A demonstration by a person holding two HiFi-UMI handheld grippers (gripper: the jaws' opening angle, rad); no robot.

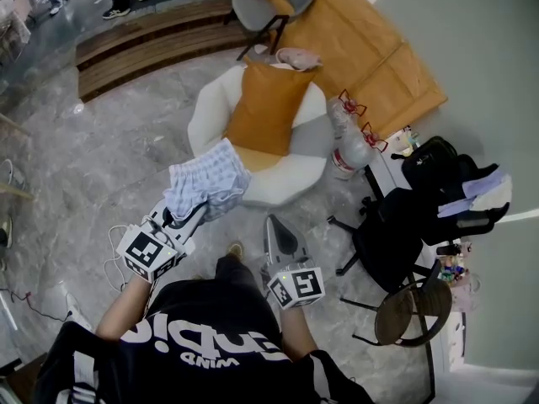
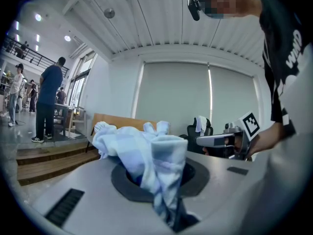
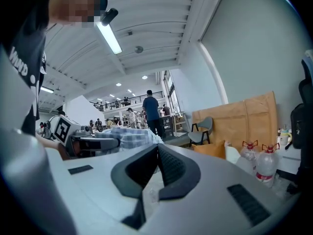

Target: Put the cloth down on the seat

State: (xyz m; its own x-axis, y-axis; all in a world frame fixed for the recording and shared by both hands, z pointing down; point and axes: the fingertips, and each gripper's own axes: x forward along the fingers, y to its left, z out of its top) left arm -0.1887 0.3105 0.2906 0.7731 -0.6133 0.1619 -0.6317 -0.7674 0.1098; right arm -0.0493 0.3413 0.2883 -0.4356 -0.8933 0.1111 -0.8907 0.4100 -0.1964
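One cloth [image 1: 206,185] in left hand-held gripper [image 1: 195,214], near seat rim [image 1: 286,183]

Cloth [image 1: 206,185] soft woven fabric; floor [image 1: 101,154] glossy stone.

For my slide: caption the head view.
Left gripper holds the checked cloth near the white seat and its orange cushion.
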